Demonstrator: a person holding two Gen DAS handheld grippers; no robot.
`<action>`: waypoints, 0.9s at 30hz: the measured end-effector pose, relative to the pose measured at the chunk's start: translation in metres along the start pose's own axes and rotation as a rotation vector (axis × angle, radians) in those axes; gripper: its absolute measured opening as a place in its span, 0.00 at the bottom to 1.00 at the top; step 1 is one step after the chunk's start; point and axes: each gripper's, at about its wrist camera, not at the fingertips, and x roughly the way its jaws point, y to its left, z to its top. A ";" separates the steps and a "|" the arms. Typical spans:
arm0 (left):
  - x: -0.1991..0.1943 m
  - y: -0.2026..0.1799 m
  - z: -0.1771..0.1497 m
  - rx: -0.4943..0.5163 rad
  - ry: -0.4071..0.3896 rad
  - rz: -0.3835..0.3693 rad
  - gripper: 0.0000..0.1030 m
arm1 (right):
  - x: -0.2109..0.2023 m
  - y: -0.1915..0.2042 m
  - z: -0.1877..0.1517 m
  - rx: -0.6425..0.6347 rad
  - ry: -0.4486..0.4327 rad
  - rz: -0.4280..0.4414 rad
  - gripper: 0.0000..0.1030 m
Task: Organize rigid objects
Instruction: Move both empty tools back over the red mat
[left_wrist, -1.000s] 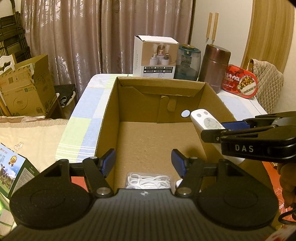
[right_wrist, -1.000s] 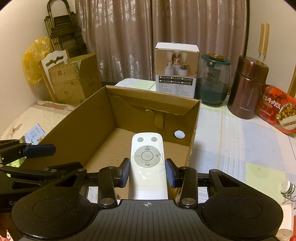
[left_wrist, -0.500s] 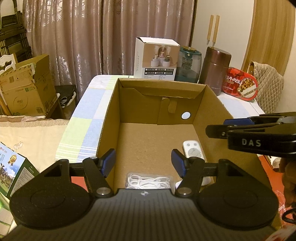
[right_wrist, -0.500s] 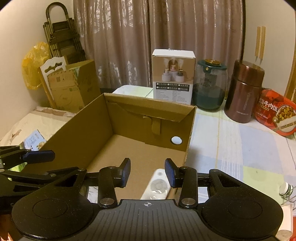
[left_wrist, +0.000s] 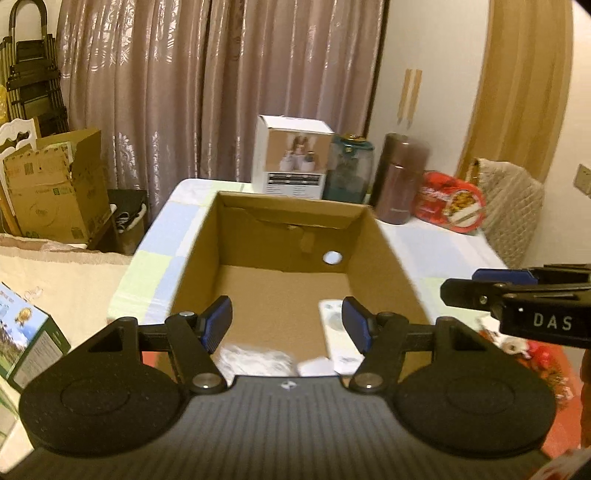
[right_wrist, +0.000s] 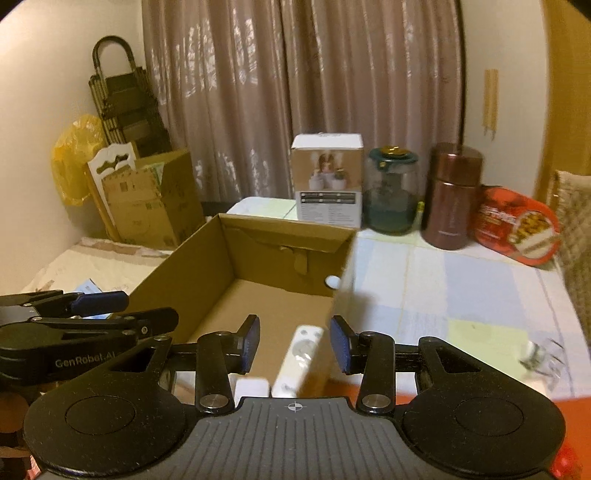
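Curtained room: "DAS" right gripper (right_wrist: 294, 341) and "GenRobot.AI" left gripper (left_wrist: 287, 321) fingers parted, empty.

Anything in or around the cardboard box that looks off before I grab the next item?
Nothing looks spilled or broken. The white remote lies flat on the floor of the cardboard box, slightly askew to the walls, beside a clear packet of white pieces. The box's far inner flap has a ragged, torn edge. Both grippers are empty.

Dim, warm indoor light; both views motion-blurred, with fisheye bending at the edges.
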 end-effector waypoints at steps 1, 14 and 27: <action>-0.007 -0.005 -0.003 -0.002 0.001 -0.007 0.59 | -0.012 -0.003 -0.005 0.006 -0.007 -0.009 0.39; -0.084 -0.094 -0.047 0.025 0.021 -0.098 0.81 | -0.144 -0.066 -0.089 0.194 -0.052 -0.171 0.64; -0.085 -0.171 -0.078 0.098 0.050 -0.141 0.89 | -0.203 -0.136 -0.158 0.308 -0.032 -0.348 0.70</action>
